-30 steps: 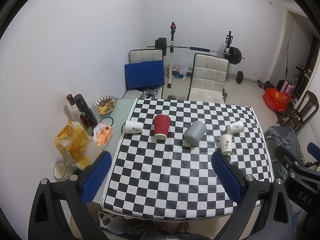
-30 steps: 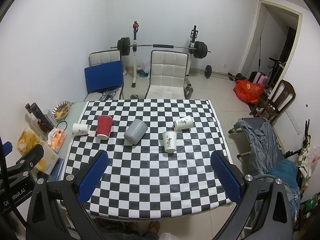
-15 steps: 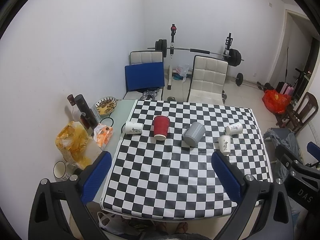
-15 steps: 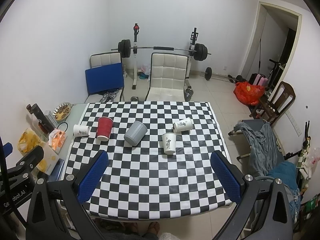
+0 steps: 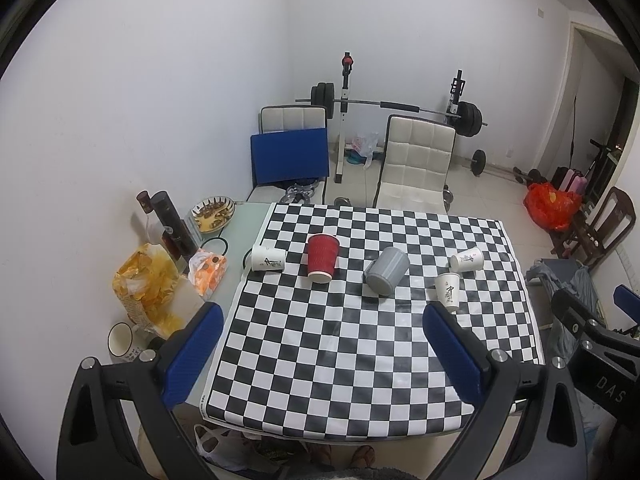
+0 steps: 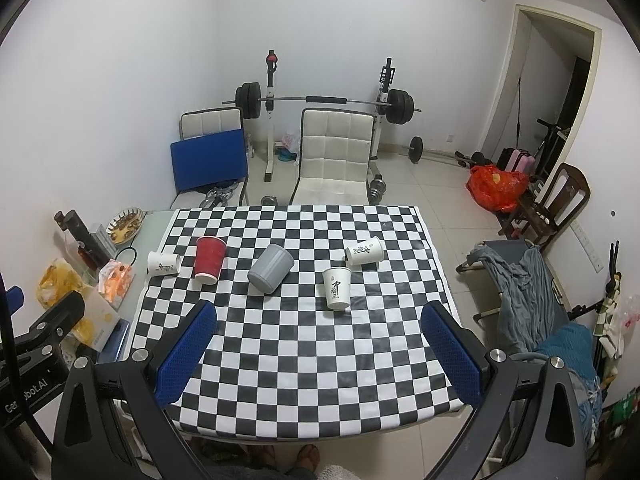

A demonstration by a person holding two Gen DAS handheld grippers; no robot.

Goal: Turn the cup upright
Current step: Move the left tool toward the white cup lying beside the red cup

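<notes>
Several cups sit on the checkered tablecloth (image 5: 360,352). A red cup (image 5: 322,257) and a grey cup (image 5: 387,271) lie tipped over. A white cup (image 5: 267,258) lies on its side at the left edge, another white cup (image 5: 466,259) lies on its side at the right. A third white cup (image 5: 448,293) stands upright. They also show in the right wrist view: red cup (image 6: 209,259), grey cup (image 6: 270,268), upright white cup (image 6: 337,289). My left gripper (image 5: 320,340) and right gripper (image 6: 319,338) are open, empty, held high above the table's near edge.
Snack bags (image 5: 152,284), a bottle (image 5: 172,224), a bowl of food (image 5: 212,213) and a mug (image 5: 120,340) crowd the table's left side. Two chairs (image 5: 412,164) and a barbell rack (image 5: 396,106) stand behind. A cot with clothes (image 6: 520,280) is at the right.
Both grippers have pulled back and up a little, so the table looks slightly smaller. The cups have not moved. Both grippers stay open.
</notes>
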